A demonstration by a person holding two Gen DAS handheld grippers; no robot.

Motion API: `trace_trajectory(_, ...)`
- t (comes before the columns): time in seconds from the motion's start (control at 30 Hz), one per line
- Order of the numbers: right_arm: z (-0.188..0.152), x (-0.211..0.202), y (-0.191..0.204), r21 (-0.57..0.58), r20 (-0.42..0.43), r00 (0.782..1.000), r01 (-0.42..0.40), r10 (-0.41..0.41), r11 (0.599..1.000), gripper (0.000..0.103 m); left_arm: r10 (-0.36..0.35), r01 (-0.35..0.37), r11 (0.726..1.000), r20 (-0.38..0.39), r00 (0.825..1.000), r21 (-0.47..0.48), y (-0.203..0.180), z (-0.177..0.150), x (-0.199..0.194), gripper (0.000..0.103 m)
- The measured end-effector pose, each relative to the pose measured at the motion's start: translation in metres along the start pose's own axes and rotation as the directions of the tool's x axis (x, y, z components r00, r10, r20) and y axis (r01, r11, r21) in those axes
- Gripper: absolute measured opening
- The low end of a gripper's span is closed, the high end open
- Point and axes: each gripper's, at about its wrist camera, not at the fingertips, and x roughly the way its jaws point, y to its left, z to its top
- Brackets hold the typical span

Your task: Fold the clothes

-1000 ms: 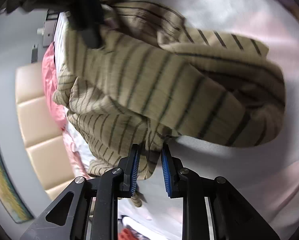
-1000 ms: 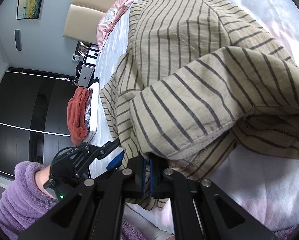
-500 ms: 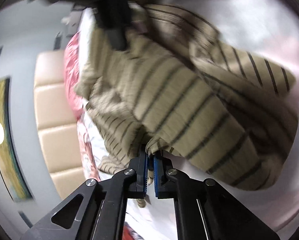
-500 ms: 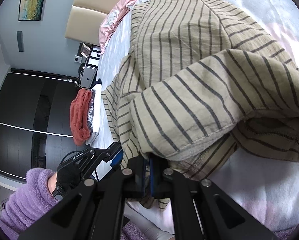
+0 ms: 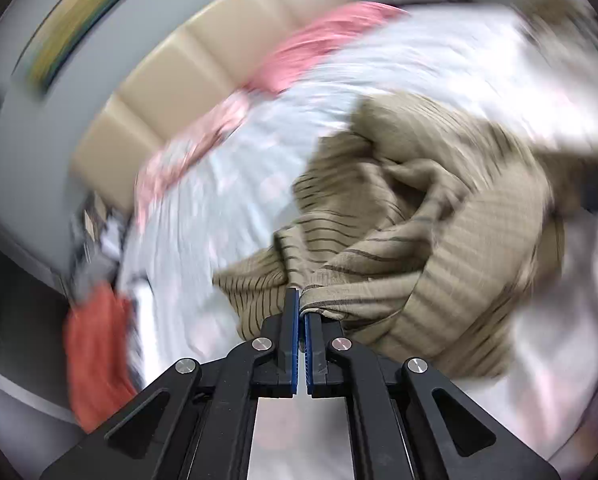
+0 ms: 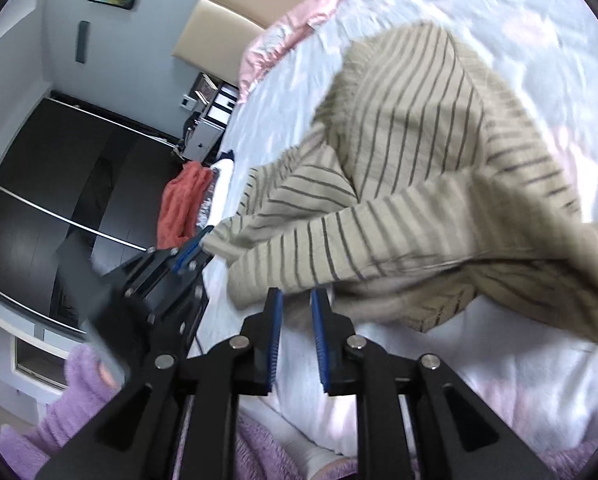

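A beige garment with thin dark stripes (image 5: 439, 232) (image 6: 411, 184) lies bunched on the white bedspread (image 6: 479, 12). My left gripper (image 5: 302, 300) is shut on a folded edge of it and holds that edge lifted; the left wrist view is heavily blurred. In the right wrist view the same left gripper (image 6: 193, 246) shows at the left, pinching the garment's corner. My right gripper (image 6: 297, 294) is opening, its blue pads (image 6: 277, 320) apart just below the garment's hem, with no cloth between them.
A stack of folded clothes with an orange piece (image 6: 181, 208) on its near side sits at the bed's left edge. Pink pillows (image 6: 283, 36) and a beige headboard (image 6: 239, 12) lie at the far end. A purple fleece sleeve (image 6: 59, 420) fills the lower left. Dark wardrobe doors (image 6: 59, 184) stand beyond.
My left gripper shut on the garment's edge, rolled and rose with it. My right gripper let go of the hem it was pinching and lifted slightly; the cloth has dropped away from its pads.
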Motion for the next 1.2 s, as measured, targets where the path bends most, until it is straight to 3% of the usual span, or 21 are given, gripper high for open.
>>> trace_trajectory(0.07, 0.005, -0.021, 0.005, -0.008, 0.032, 0.999, 0.009, -0.009, 1.0, 0.016, -0.006, 0.004, 0.995, -0.026, 1.0, -0.096, 0.013, -0.011, 0.003, 0.002)
trace_trajectory(0.17, 0.02, -0.05, 0.011, -0.046, 0.067, 0.985, 0.162, -0.158, 0.986, 0.016, 0.006, -0.018, 0.981, -0.061, 0.998, -0.194, 0.024, -0.031, 0.004, 0.002)
trace_trajectory(0.3, 0.04, -0.064, 0.009, -0.12, 0.015, 0.916, 0.4, -0.401, 0.909, 0.017, 0.001, -0.05, 0.948, -0.156, 0.988, -0.313, 0.056, -0.041, 0.034, 0.002)
trace_trajectory(0.37, 0.041, -0.053, 0.007, -0.156, -0.065, 0.899, 0.42, -0.434, 0.894, 0.017, 0.031, -0.088, 0.945, -0.182, 0.983, -0.314, 0.064, -0.049, 0.04, 0.002)
trace_trajectory(0.47, 0.033, -0.026, 0.015, -0.23, -0.133, 0.875, 0.431, -0.467, 0.873, 0.034, 0.017, -0.081, 0.946, -0.201, 0.979, -0.315, 0.066, -0.052, 0.049, 0.002)
trace_trajectory(0.6, 0.02, 0.016, 0.033, -0.328, -0.175, 0.851, 0.423, -0.495, 0.845, 0.035, 0.019, -0.082, 0.951, -0.209, 0.978, -0.299, 0.062, -0.054, 0.048, 0.002)
trace_trajectory(0.67, 0.013, 0.038, 0.041, -0.38, -0.163, 0.826, 0.453, -0.54, 0.807, 0.035, 0.011, -0.075, 0.952, -0.213, 0.977, -0.298, 0.061, -0.057, 0.049, 0.002)
trace_trajectory(0.77, 0.007, 0.067, 0.046, -0.44, -0.123, 0.77, 0.523, -0.626, 0.73, 0.034, -0.014, -0.055, 0.947, -0.211, 0.977, -0.318, 0.064, -0.06, 0.048, 0.002)
trace_trajectory(0.83, 0.009, 0.077, 0.049, -0.454, -0.114, 0.756, 0.538, -0.645, 0.711, 0.021, -0.03, -0.04, 0.941, -0.201, 0.979, -0.337, 0.068, -0.061, 0.047, 0.002)
trace_trajectory(0.87, 0.011, 0.08, 0.052, -0.457, -0.114, 0.754, 0.539, -0.647, 0.708, 0.008, -0.037, -0.034, 0.938, -0.197, 0.98, -0.344, 0.069, -0.061, 0.046, 0.002)
trace_trajectory(0.97, 0.019, 0.082, 0.07, -0.462, -0.127, 0.772, 0.51, -0.623, 0.726, 0.003, -0.059, -0.016, 0.932, -0.194, 0.979, -0.363, 0.072, -0.063, 0.047, 0.002)
trace_trajectory(1.07, 0.03, 0.085, 0.098, -0.456, -0.165, 0.811, 0.442, -0.561, 0.773, 0.002, -0.087, 0.001, 0.921, -0.203, 0.975, -0.39, 0.075, -0.065, 0.052, 0.002)
trace_trajectory(1.2, 0.047, 0.098, 0.146, -0.437, -0.211, 0.879, 0.305, -0.427, 0.846, 0.001, -0.125, 0.03, 0.906, -0.199, 0.972, -0.423, 0.08, -0.068, 0.056, 0.003)
